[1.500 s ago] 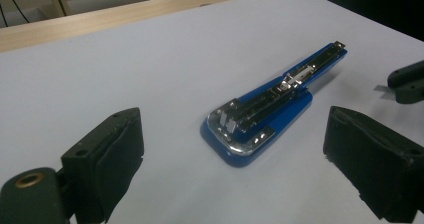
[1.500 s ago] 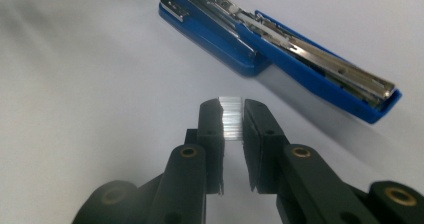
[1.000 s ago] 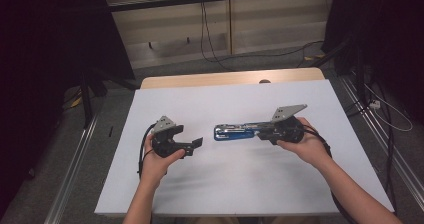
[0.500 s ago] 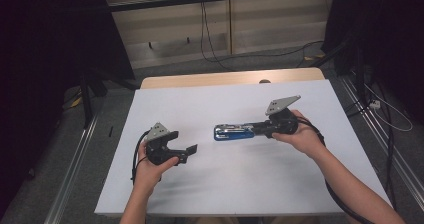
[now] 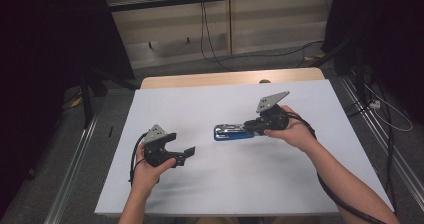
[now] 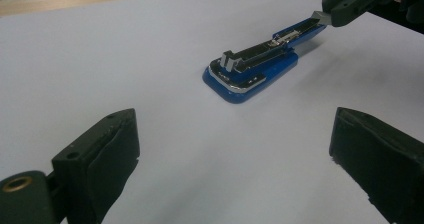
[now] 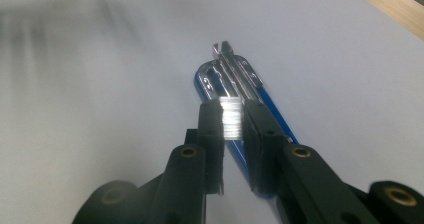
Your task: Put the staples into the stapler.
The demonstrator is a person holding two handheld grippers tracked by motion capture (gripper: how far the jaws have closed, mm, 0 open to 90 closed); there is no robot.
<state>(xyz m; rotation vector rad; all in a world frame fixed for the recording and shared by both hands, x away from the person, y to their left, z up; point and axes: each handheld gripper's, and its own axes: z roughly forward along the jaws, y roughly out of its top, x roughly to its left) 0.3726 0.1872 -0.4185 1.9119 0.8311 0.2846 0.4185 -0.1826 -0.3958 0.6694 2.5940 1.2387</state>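
A blue stapler [image 5: 231, 132] with a chrome magazine lies near the middle of the white table [image 5: 240, 184]; it also shows in the left gripper view [image 6: 250, 71] and the right gripper view [image 7: 235, 79]. My right gripper [image 5: 250, 127] hovers over the stapler's rear end, shut on a silver strip of staples [image 7: 231, 118]. Its jaws [image 7: 232, 111] point along the stapler's length. My left gripper [image 5: 189, 154] rests at the left of the table, open and holding nothing, a short way from the stapler's front end. Its wide-apart jaws [image 6: 235, 131] face the stapler.
A wooden strip [image 5: 225, 78] runs along the table's far edge. Cables [image 5: 210, 39] lie on the floor beyond. Metal rails [image 5: 75, 159] flank both sides of the table. A cable [image 5: 345, 199] trails from the right gripper under the forearm.
The left gripper has drawn back toward the person and slightly left. The right gripper has shifted a little farther up the table over the stapler's rear. The stapler has stayed put.
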